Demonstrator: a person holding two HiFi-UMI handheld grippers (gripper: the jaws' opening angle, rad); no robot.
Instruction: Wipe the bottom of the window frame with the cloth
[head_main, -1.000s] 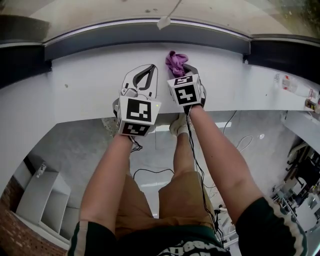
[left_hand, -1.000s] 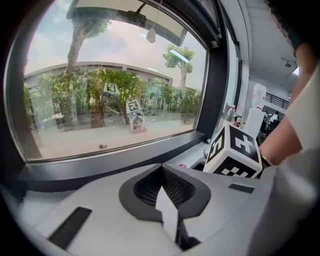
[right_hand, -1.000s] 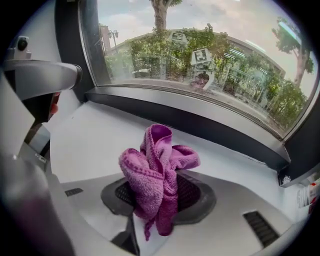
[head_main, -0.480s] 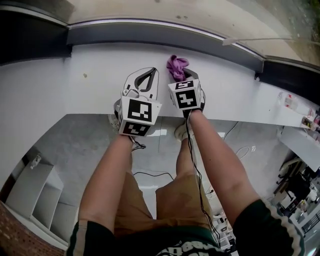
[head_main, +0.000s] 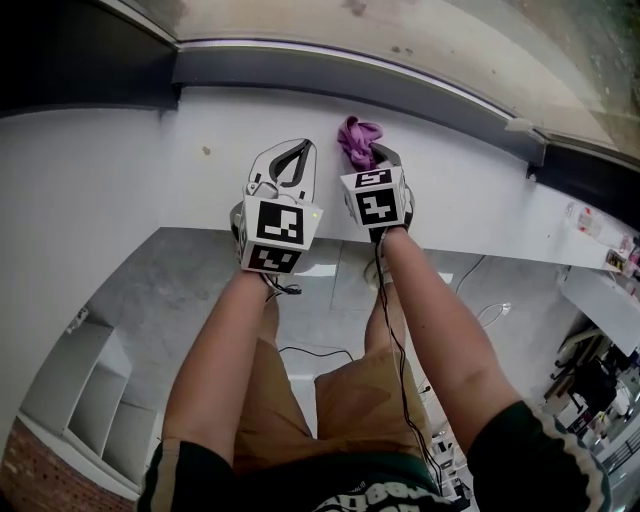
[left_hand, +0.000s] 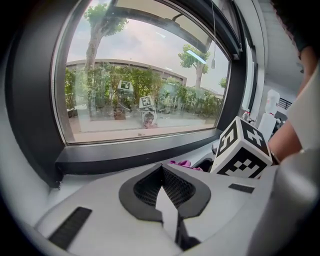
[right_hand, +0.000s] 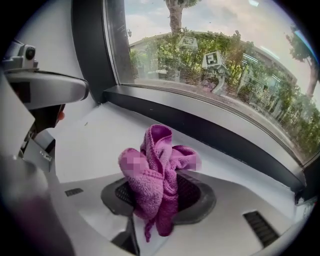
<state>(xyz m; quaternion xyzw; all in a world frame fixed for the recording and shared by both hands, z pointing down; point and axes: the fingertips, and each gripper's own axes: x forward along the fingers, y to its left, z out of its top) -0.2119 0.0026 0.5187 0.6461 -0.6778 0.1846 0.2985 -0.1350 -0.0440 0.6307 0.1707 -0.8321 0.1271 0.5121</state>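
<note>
A bunched purple cloth (head_main: 356, 140) (right_hand: 155, 172) sticks out of my right gripper (head_main: 372, 158) (right_hand: 159, 197), whose jaws are shut on it, over the white sill (head_main: 200, 190). The cloth hangs a short way in front of the dark bottom bar of the window frame (head_main: 330, 75) (right_hand: 210, 135), not touching it as far as I can see. My left gripper (head_main: 285, 165) (left_hand: 162, 192) hovers just left of the right one, jaws closed together with nothing between them. From the left gripper view a sliver of the cloth (left_hand: 181, 163) shows beside the right gripper's marker cube (left_hand: 242, 150).
The white sill runs left and right under the curved window glass (left_hand: 145, 100). Small items (head_main: 585, 220) sit on the sill far right. The sill's front edge drops to the floor, where the person's legs and a cable (head_main: 400, 360) are.
The view has swung left along the window, and both grippers with the cloth have shifted slightly with it. Both grips look the same.
</note>
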